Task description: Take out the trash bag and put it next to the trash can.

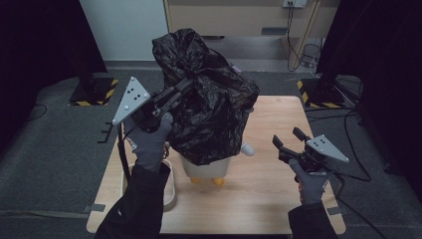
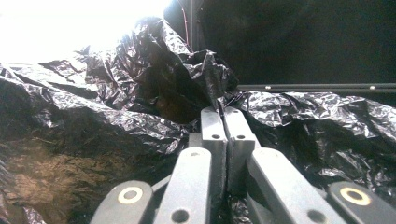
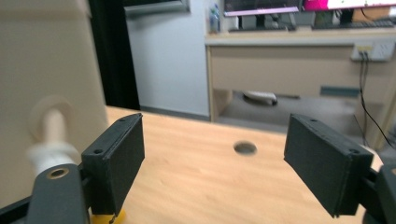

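Trouble could come straight from that thin pinch: the left tool [image 1: 186, 85] has its jaws clamped tight on a fold of the black plastic bag [image 1: 209, 99], and the left gripper view shows only a sliver of film [image 2: 219, 100] caught between the pads. The bag hangs draped over a white bin [image 1: 206, 168] with small orange feet, standing near the middle of the worktop [image 1: 268, 199], a little toward its left edge. If the pull goes sideways rather than up, I judge the film could tear at the pinch or slip out altogether, and the bag would slump over the bin.

The right tool [image 1: 288, 139] sits low near the right edge of the worktop, jaws spread wide with nothing between them, well apart from the bag. With only one side held, the bag mouth may stay collapsed, and dragging on it could tip or slide the light-looking bin toward the left edge, where a pale tray [image 1: 170, 191] sits just beside it. A white handle [image 3: 49, 140] juts from the bin's side, close to the right tool's pad; a careless sweep there could knock the bin.
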Tool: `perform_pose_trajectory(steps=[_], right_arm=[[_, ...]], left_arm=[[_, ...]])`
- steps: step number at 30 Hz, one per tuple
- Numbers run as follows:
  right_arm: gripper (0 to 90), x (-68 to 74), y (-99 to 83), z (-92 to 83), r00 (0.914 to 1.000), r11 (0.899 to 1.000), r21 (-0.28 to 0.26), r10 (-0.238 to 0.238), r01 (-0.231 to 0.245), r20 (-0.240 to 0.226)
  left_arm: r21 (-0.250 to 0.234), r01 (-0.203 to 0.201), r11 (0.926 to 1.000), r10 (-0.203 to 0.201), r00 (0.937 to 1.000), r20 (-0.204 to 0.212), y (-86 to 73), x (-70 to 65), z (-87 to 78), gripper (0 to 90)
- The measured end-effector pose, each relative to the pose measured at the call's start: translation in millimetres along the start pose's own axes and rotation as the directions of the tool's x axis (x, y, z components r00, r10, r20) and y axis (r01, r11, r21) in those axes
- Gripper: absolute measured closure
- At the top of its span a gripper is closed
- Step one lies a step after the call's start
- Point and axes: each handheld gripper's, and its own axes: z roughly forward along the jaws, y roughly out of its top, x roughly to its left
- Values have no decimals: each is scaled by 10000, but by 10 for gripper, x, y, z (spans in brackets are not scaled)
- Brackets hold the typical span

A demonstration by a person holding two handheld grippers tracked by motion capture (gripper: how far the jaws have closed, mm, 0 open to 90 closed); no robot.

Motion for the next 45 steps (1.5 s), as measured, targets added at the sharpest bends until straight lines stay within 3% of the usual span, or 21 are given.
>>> perform_pose_trajectory(steps=[9, 16, 23, 28, 37, 45], right_arm=[[194, -165, -452, -23, 9984, 9958, 902, 126, -175, 543], [189, -283, -693, -34, 9958, 9866, 1611, 101, -247, 905], [181, -380, -912, -22, 9939, 9711, 2368, 33, -295, 1103], [181, -430, -1005, -23, 9926, 9612, 2726, 91, -421, 1212], [180, -418, -1101, 10, 9931, 9408, 3384, -200, -204, 1155], [175, -432, -1153, 16, 9924, 9311, 3633, -132, -323, 1220]], left_arm=[[-333, 39, 9994, -42, 10000, -68, 105, 26, 7, 882], [-632, -37, 9980, 25, 9998, -181, 220, 32, -2, 882], [-1015, -232, 9946, 194, 9991, -377, 356, 37, -40, 881], [-1269, -281, 9915, 222, 9986, -477, 447, 50, -70, 881], [-1541, -374, 9874, 275, 9975, -656, 577, 73, -102, 881], [-1639, -474, 9853, 330, 9955, -893, 646, 128, -161, 880]])
